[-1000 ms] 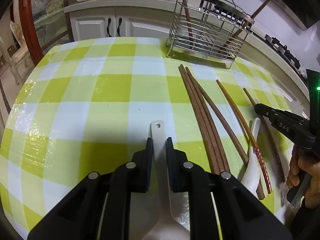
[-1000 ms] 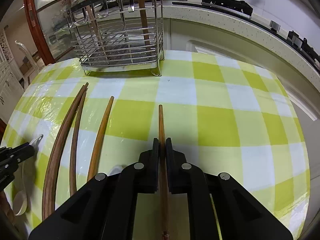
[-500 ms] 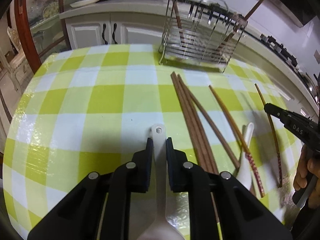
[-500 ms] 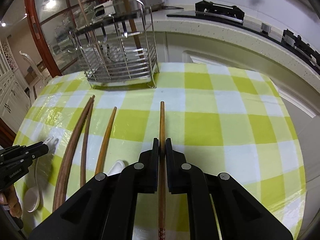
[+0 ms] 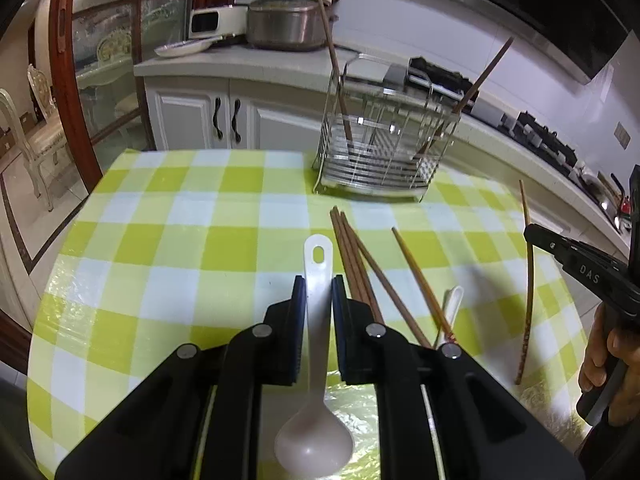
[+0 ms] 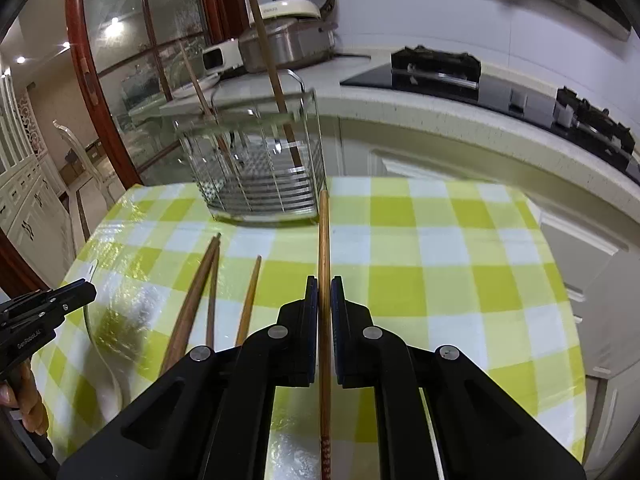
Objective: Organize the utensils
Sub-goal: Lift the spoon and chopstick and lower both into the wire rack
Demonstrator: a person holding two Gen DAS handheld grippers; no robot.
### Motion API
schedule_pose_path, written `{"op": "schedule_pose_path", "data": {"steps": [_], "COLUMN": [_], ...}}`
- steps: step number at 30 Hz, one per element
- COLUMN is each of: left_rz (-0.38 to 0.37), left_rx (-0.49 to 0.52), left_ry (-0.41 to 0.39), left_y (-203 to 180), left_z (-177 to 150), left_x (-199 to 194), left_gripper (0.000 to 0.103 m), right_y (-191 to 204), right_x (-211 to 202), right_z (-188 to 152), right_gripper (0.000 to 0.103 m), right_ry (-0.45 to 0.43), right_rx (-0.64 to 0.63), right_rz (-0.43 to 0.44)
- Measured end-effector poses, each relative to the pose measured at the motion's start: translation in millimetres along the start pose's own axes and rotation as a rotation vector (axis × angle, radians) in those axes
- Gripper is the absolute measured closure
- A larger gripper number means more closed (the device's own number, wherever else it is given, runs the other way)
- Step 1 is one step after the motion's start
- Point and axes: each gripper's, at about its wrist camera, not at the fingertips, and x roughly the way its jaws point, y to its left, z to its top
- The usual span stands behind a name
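Observation:
My left gripper (image 5: 319, 286) is shut on a white spoon (image 5: 318, 320), held above the table with its bowl toward the camera. My right gripper (image 6: 324, 286) is shut on a long brown chopstick (image 6: 323, 248), lifted off the table and pointing at the wire utensil rack (image 6: 260, 168). The rack (image 5: 384, 152) stands at the table's far side with two chopsticks leaning in it. Several brown chopsticks (image 5: 356, 264) and a second white spoon (image 5: 450, 312) lie on the green checked tablecloth (image 5: 180, 240). The right gripper with its chopstick (image 5: 530, 280) shows at the left view's right edge.
A kitchen counter (image 5: 248, 64) with a pot and rice cooker runs behind the table. White cabinets (image 5: 224, 120) sit below it. A stove (image 6: 436, 68) is on the counter at right. A red-framed glass door (image 5: 80, 80) stands at left.
Both grippers have risen and tilted up, lifting the spoon and the chopstick off the table. The rack and counter now sit lower in both views.

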Motion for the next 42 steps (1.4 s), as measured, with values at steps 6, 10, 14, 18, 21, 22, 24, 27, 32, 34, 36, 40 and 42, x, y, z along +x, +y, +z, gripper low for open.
{"op": "schedule_pose_path", "data": {"steps": [6, 10, 14, 18, 21, 22, 24, 27, 32, 34, 36, 40, 42], "left_rz": [-0.004, -0.005, -0.007, -0.010, -0.012, -0.013, -0.015, -0.015, -0.017, -0.016, -0.016, -0.020, -0.021], "left_rx": [-0.002, 0.000, 0.006, 0.012, 0.021, 0.025, 0.034, 0.042, 0.057, 0.063, 0.069, 0.070, 0.070], "left_ry": [-0.056, -0.076, -0.086, -0.097, -0.105, -0.107, -0.114, -0.128, -0.147, -0.155, -0.163, -0.185, -0.194], "left_y": [-3, -6, -9, -11, -15, -16, -18, -21, -24, -25, -27, -30, -30], "left_z": [7, 10, 13, 18, 24, 26, 31, 40, 58, 65, 73, 92, 101], "left_x": [-20, -28, -31, -32, -32, -33, -33, -35, -37, -37, -39, -41, -42], "left_gripper": [0.090, 0.090, 0.090, 0.090, 0.090, 0.090, 0.090, 0.090, 0.090, 0.090, 0.090, 0.090, 0.090], "right_y": [3, 3, 4, 2, 2, 1, -1, -4, -8, -13, -16, -20, -21], "right_x": [-20, -29, -37, -42, -44, -45, -47, -48, -49, -49, -50, -51, -51], "right_z": [7, 11, 16, 22, 29, 31, 36, 46, 58, 65, 72, 85, 95], "right_gripper": [0.095, 0.095, 0.095, 0.095, 0.095, 0.095, 0.095, 0.095, 0.095, 0.095, 0.095, 0.095, 0.095], "right_ry": [-0.045, -0.064, -0.085, -0.105, -0.115, -0.119, -0.129, -0.139, -0.151, -0.158, -0.162, -0.167, -0.168], "right_rx": [-0.006, -0.009, -0.009, -0.005, -0.005, -0.005, -0.004, -0.006, -0.004, -0.004, -0.005, -0.014, -0.023], "right_rz": [-0.002, -0.002, -0.003, -0.003, -0.005, -0.006, -0.010, -0.018, -0.026, -0.031, -0.034, -0.038, -0.038]}}
